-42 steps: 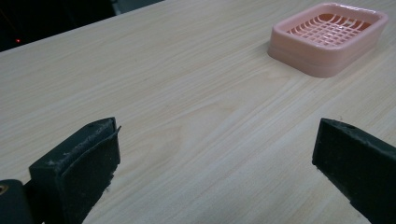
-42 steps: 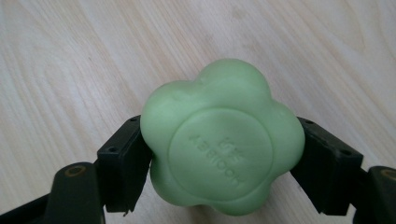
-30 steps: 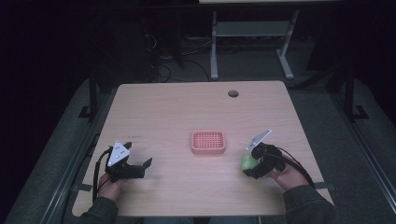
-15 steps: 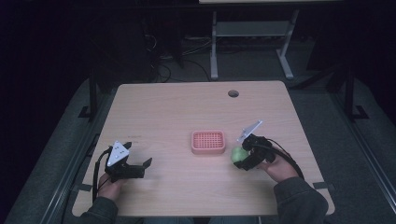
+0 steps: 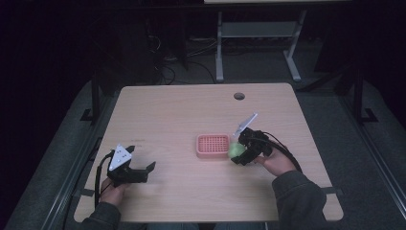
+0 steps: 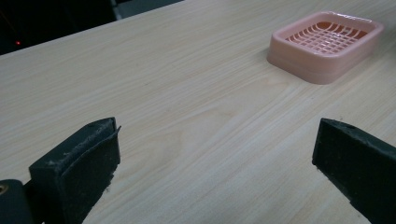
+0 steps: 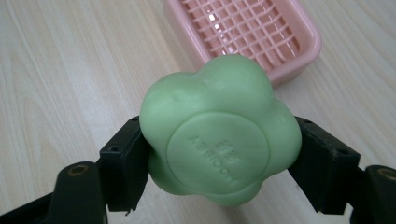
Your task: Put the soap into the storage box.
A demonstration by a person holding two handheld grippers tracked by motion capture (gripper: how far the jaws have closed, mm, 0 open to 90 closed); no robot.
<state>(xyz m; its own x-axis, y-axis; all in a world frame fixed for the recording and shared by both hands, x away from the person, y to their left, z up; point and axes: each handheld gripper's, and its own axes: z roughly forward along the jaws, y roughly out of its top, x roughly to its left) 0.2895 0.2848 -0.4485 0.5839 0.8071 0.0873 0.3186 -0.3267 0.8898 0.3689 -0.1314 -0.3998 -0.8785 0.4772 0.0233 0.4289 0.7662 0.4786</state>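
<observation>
A green flower-shaped soap (image 7: pixel 219 130) sits clamped between the jaws of my right gripper (image 7: pixel 219 158), held above the wood. In the high view that soap (image 5: pixel 235 150) hangs just right of the pink slatted soap dish (image 5: pixel 213 145), with the right gripper (image 5: pixel 239 154) shut on it. The dish (image 7: pixel 247 32) lies just beyond the soap in the right gripper view. My left gripper (image 5: pixel 147 171) rests near the table's front left, open, with bare wood between its jaws (image 6: pixel 210 154). The dish (image 6: pixel 327 44) lies far off at the upper right of the left gripper view.
The light wooden table (image 5: pixel 182 110) has a round cable hole (image 5: pixel 239 96) near its far edge. Behind the table stand metal desk legs (image 5: pixel 219 48) and cables on a dark floor. A sleeve (image 5: pixel 299 201) reaches in at the front right.
My right gripper has carried the green soap leftward and slightly forward, from the table's right side to the right edge of the pink dish. The left gripper has stayed put.
</observation>
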